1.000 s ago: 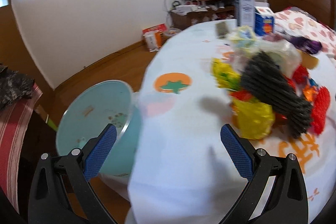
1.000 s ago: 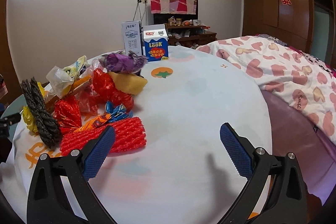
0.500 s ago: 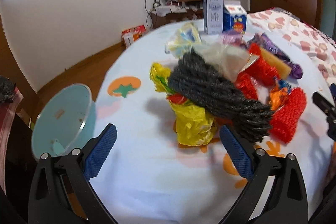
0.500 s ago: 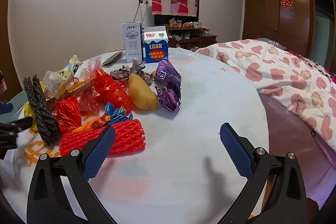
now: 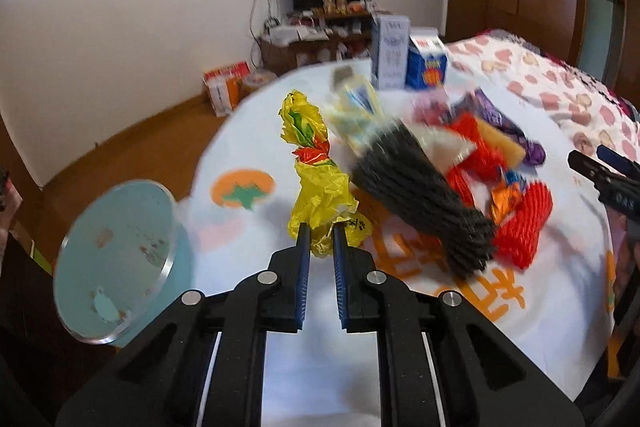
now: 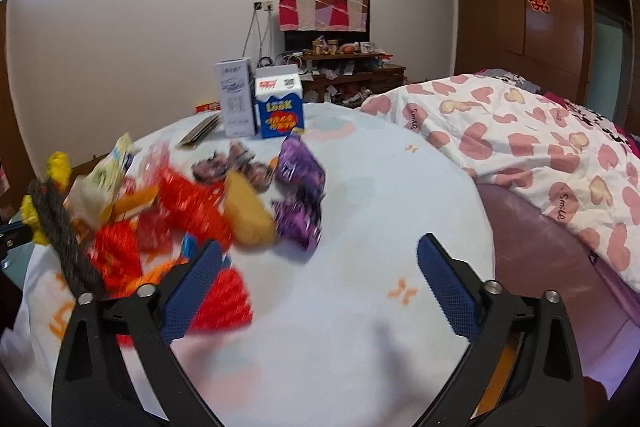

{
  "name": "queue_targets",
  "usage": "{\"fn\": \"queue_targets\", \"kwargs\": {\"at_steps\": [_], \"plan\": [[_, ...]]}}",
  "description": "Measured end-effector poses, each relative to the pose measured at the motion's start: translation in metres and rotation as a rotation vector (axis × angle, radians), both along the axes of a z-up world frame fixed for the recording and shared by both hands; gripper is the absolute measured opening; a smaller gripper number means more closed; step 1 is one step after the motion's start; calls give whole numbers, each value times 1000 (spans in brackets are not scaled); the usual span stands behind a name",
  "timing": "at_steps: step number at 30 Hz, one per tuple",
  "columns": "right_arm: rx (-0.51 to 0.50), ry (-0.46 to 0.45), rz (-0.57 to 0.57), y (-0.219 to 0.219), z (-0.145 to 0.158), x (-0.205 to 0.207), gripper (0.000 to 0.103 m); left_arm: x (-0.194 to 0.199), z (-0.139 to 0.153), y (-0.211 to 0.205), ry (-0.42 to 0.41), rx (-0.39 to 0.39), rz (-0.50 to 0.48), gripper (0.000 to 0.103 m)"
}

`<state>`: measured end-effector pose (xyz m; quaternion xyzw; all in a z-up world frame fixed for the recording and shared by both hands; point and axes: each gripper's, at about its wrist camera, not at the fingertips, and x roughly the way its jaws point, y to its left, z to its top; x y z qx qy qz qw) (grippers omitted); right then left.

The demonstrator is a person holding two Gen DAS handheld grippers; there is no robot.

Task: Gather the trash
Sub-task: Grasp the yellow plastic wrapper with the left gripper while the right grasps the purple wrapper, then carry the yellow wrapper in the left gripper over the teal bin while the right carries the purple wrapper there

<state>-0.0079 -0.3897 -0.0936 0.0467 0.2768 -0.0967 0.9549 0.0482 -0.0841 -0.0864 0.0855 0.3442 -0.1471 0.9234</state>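
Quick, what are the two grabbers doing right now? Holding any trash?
Left gripper: closed on the yellow bag.
Right gripper: open, holding nothing, above the table.

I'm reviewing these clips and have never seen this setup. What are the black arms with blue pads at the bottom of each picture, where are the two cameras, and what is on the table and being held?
There is no robot here. A person holds a two-finger tool in each hand, and a fisheye camera on each one looks forward along its fingers, so the black arms with blue pads are the tool itself.

In the left wrist view, the left tool is shut on the yellow plastic bag, pinching its near end. Beside the table edge stands a light blue bin.

In the right wrist view, the right tool is open and holds nothing.

On the white tablecloth lies a pile of trash: a dark grey foam net, a red foam net, purple wrappers and a yellow-brown lump. Behind them stand a blue milk carton and a white box.
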Motion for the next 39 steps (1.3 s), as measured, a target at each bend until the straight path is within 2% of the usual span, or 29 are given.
{"fn": "queue_targets", "kwargs": {"at_steps": [2, 7, 9, 12, 16, 17, 19, 21, 24, 33, 39], "plan": [[13, 34, 13, -3, 3, 17, 67, 2, 7, 4, -20, -9, 5, 12], [-2, 130, 9, -5, -6, 67, 66, 10, 9, 9, -29, -7, 37, 12], [18, 172, 3, -11, -13, 84, 53, 15, 6, 13, -29, -3, 58, 12], [69, 267, 1, -21, -28, 102, 48, 21, 3, 17, -20, -3, 75, 12], [134, 313, 19, -28, -38, 108, 38, 23, 2, 23, -15, -5, 84, 12], [142, 312, 25, -29, -39, 108, 28, 22, 2, 24, -16, -6, 84, 12], [152, 300, 30, -31, -38, 106, 24, 20, 4, 26, -21, -7, 85, 12], [146, 283, 30, -31, -35, 103, 12, 20, 7, 28, -28, -9, 87, 12], [109, 257, 18, -27, -28, 99, 8, 19, 10, 34, -36, -12, 98, 12], [46, 145, 39, -6, 14, 87, 6, 16, 15, 56, -47, -13, 139, 12], [1, 75, 123, 31, 41, 86, 6, 15, 14, 74, -47, -10, 175, 12]]}}
